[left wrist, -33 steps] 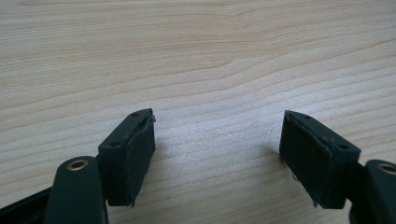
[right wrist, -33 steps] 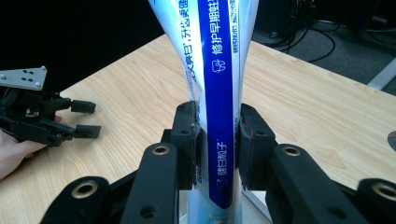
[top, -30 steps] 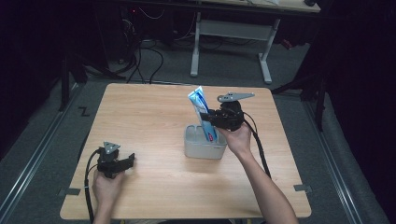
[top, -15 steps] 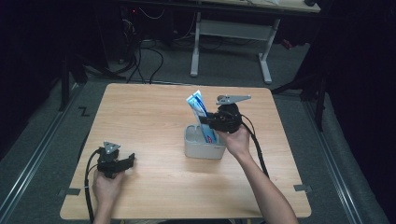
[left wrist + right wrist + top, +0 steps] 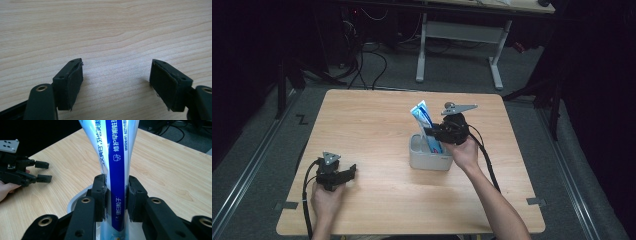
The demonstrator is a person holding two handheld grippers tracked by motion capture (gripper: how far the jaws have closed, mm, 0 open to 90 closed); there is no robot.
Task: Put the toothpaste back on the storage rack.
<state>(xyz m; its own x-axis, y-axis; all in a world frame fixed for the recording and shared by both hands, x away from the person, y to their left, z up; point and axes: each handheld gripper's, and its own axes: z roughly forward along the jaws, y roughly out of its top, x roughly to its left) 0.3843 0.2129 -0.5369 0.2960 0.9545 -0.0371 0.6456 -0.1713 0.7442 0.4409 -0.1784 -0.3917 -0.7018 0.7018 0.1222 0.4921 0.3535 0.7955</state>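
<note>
A blue and white toothpaste tube (image 5: 424, 121) stands upright with its lower end inside a grey cup-like holder (image 5: 428, 159) at the middle of the wooden table. My right gripper (image 5: 433, 134) is shut on the tube just above the holder's rim; in the right gripper view its pads press both sides of the tube (image 5: 115, 165) over the holder (image 5: 80, 201). My left gripper (image 5: 351, 171) rests on the table at the front left, open, with bare wood between its jaws (image 5: 116, 80). It also appears at the left of the right gripper view (image 5: 43, 171).
The wooden table (image 5: 362, 120) has bare surface around the holder. A cable (image 5: 486, 160) trails from the right gripper along the forearm. Beyond the far edge stand a desk frame (image 5: 459, 35) and cables on the floor.
The right gripper has sunk slightly with the tube, whose lower end now sits deeper in the holder. The left gripper has not moved.
</note>
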